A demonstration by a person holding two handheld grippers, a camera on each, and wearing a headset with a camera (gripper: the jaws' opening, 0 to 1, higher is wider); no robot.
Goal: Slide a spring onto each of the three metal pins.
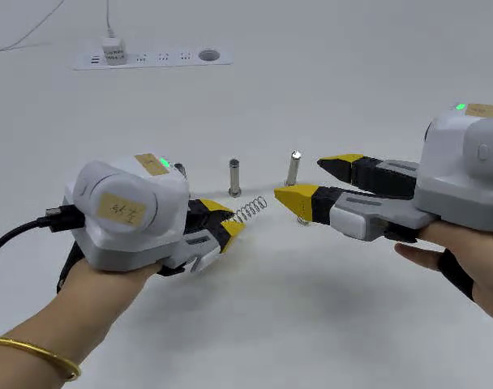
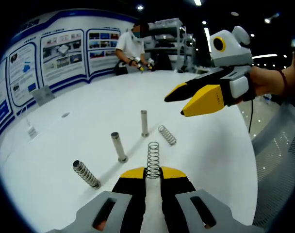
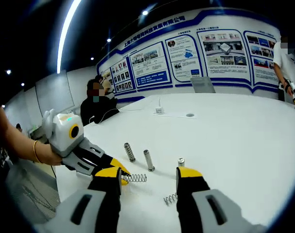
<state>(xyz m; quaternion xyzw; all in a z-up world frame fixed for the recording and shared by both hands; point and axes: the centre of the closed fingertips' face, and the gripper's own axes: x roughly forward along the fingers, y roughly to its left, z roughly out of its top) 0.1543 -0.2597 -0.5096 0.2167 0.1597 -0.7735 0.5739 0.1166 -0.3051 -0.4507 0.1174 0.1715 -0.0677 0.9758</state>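
Three short, cylindrical silver metal pins are seen standing upright in a row on the flat white workbench [image 2: 220, 160]. One end pin [image 2: 86, 174] is already sleeved by a coiled steel spring, while the middle pin [image 2: 119, 147] and the far pin [image 2: 144, 123] are bare. A second coiled steel spring [image 2: 153, 159] is pinched by one end between the yellow-tipped black jaws of the left gripper [image 2: 153, 173], which are pressed together on it. Its free end is pointed towards the two bare pins and is touching neither. A third, loose spring [image 2: 167, 135] is seen lying flat on the workbench just beside the far pin, apart from it. The right gripper [image 2: 174, 107], of the same yellow-and-black build, is held near the far pin with its jaws spread, and nothing is gripped by them. In the right gripper view the loose spring is seen low down, between those open jaws. A white power strip [image 1: 153, 58] with a white charger [image 1: 113, 50] plugged into it is seen lying at the far side of the workbench.
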